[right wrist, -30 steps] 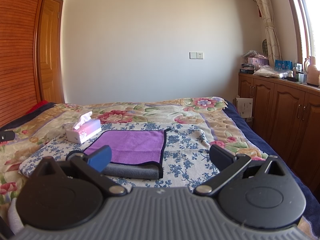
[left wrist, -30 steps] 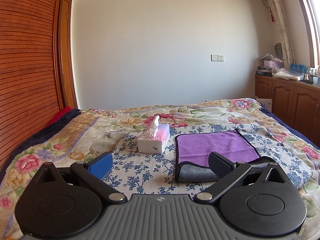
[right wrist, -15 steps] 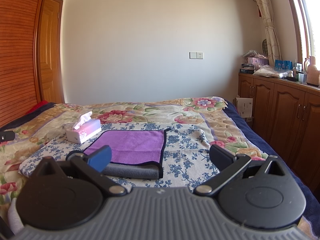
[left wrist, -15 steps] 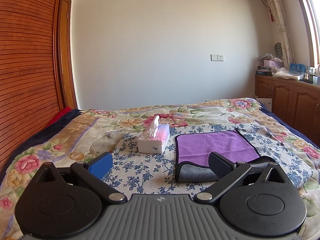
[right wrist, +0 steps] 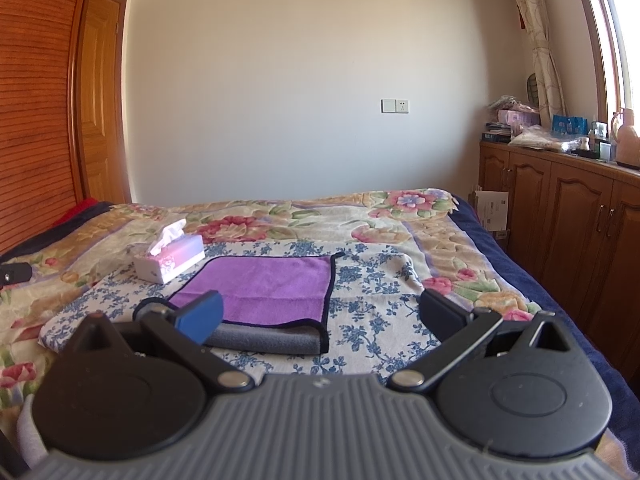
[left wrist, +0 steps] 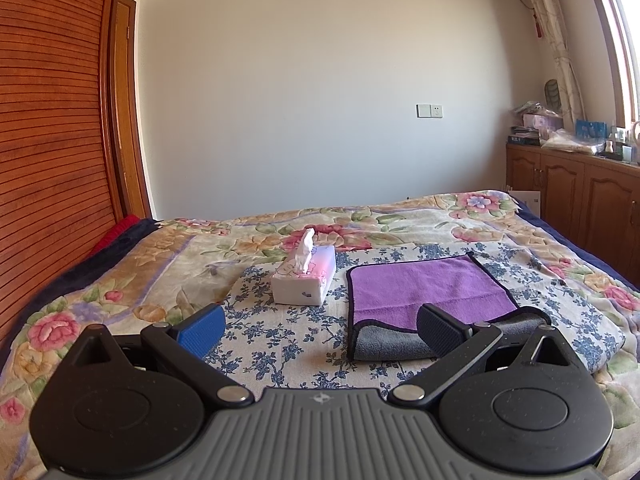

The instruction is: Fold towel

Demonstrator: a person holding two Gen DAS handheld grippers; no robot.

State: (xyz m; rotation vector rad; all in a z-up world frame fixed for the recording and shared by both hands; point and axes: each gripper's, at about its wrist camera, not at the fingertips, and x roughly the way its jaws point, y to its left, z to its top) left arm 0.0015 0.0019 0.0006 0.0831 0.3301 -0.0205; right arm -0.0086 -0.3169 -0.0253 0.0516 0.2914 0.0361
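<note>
Left wrist view: the purple microfibre towel (left wrist: 424, 288) is seen lying flat on the blue-flowered cloth (left wrist: 288, 344) spread over the bed (left wrist: 120, 280), its grey near edge rolled or folded back toward the cameras. The jaws of the left gripper (left wrist: 320, 326) are held wide apart with nothing between them; those of the right gripper (right wrist: 320, 316) are likewise apart and empty. Neither is touching the towel. A tissue box (left wrist: 304, 276) is placed just beside the towel's left edge and could be knocked by a sweeping fold. The cloth beneath might be pinched together with the towel, and a lopsided fold would probably result if the two corners were taken unevenly
</note>
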